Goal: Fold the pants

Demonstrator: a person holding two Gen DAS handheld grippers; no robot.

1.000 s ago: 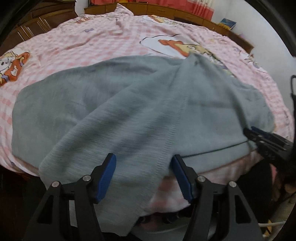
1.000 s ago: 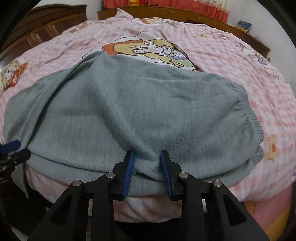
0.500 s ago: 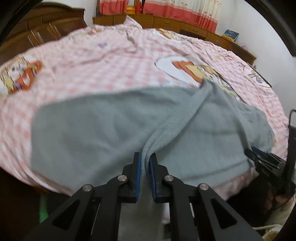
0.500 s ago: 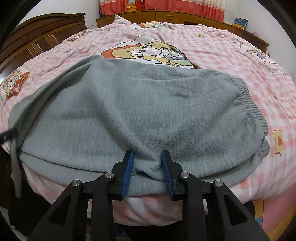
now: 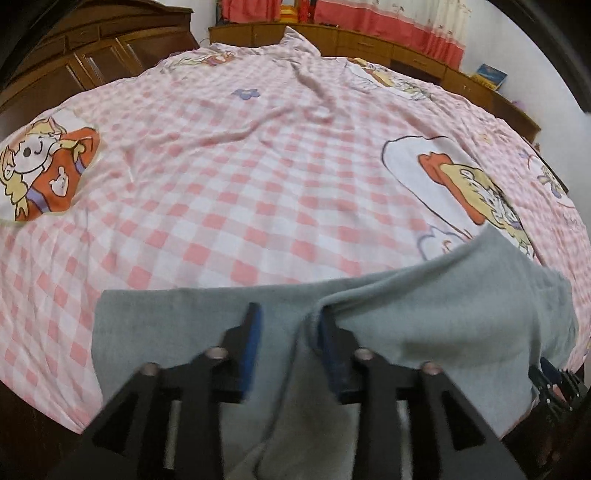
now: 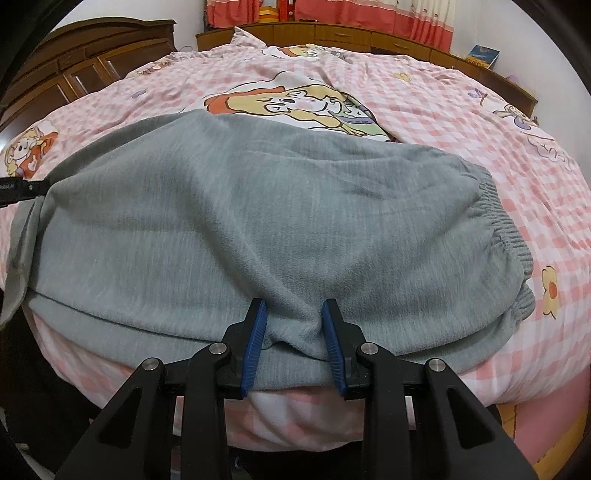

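Left gripper (image 5: pixel 286 339): jaws apart at a moderate gap, blue pads visible, with grey fabric of the pants (image 6: pixel 258 229) lying between and beneath them; a raised fold edge of the cloth sits against the inner face of its right-hand pad, and whether the cloth is pinched cannot be told, the view being blurred. Right gripper (image 6: pixel 293 336): jaws spread to a moderate gap, a bunched ridge of the pants' near edge standing between the blue pads; contact on both sides appears likely but a firm grip cannot be confirmed. The pants lie spread across the near edge of the bed (image 6: pixel 461 110), elastic waistband (image 6: pixel 506 236) to the right, one loose corner hanging off the left side. The bed carries a pink checked sheet (image 5: pixel 221 203) with cartoon prints. Beyond it stand dark wooden cabinets (image 6: pixel 85 62) and red curtains (image 6: pixel 417 18).
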